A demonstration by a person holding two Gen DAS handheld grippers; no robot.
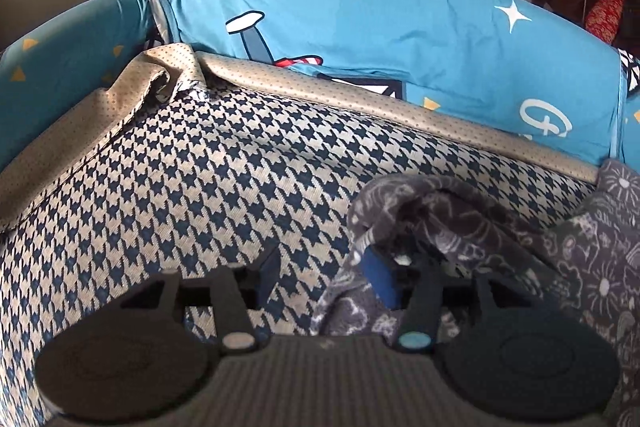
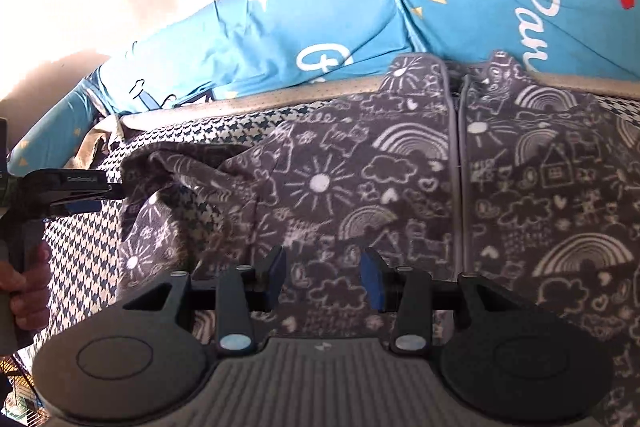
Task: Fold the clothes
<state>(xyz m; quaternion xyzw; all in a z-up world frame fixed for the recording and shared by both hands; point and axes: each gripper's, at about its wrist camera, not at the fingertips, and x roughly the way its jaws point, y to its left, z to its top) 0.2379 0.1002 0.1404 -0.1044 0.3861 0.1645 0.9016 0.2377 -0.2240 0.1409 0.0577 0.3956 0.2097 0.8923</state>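
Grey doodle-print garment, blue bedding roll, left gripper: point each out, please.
grey doodle-print garment [image 2: 400, 187]: right wrist view, front panel beside zipper.
blue bedding roll [image 1: 360, 27]: left wrist view, upper face.
left gripper [image 2: 100, 193]: right wrist view, finger ends.

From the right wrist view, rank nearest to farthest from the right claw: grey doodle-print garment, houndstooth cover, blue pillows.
1. Grey doodle-print garment, directly under the right claw.
2. Houndstooth cover, beyond the garment, left.
3. Blue pillows, along the back.

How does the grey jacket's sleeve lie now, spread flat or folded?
Neither: the sleeve is bunched and lifted off the cover beside the left gripper; the jacket body lies spread.
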